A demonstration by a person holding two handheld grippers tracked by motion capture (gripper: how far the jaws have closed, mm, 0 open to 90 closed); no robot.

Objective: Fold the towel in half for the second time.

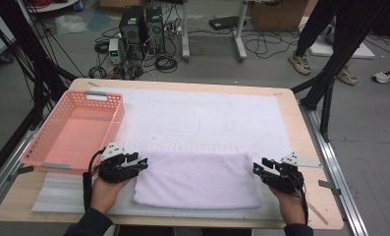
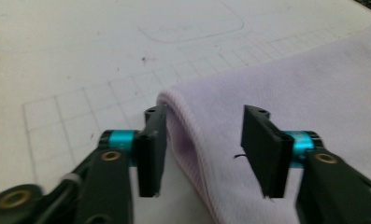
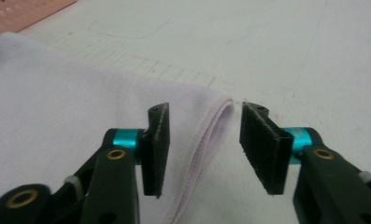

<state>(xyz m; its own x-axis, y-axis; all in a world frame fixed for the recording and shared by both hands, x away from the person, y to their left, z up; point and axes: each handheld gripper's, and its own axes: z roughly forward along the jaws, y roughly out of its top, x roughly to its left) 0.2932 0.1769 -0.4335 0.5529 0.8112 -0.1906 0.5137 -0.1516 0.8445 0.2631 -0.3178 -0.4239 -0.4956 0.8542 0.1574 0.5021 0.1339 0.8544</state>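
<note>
Left gripper (image 1: 144, 162) sits at the towel's (image 1: 197, 179) left end, right gripper (image 1: 255, 168) at its right end. Both have jaws apart, gripping nothing. Seen along the left gripper (image 2: 204, 151): the towel's (image 2: 286, 93) folded edge lies in the gap, hugging the left pad, clear of the right pad. Right gripper (image 3: 204, 149) view: the towel's (image 3: 71, 88) corner lies between the jaws w/ no pad pressing it.

High view adds what the close ones miss: a pink basket (image 1: 109, 101) just beyond the left gripper, and the mat (image 1: 217, 115) spreading well past both. Close views add the fold: layers stacked, rounded edge, fine ribbed hem.

Towel is pale lilac, folded to a neat rectangle, lying flat between the grippers.
</note>
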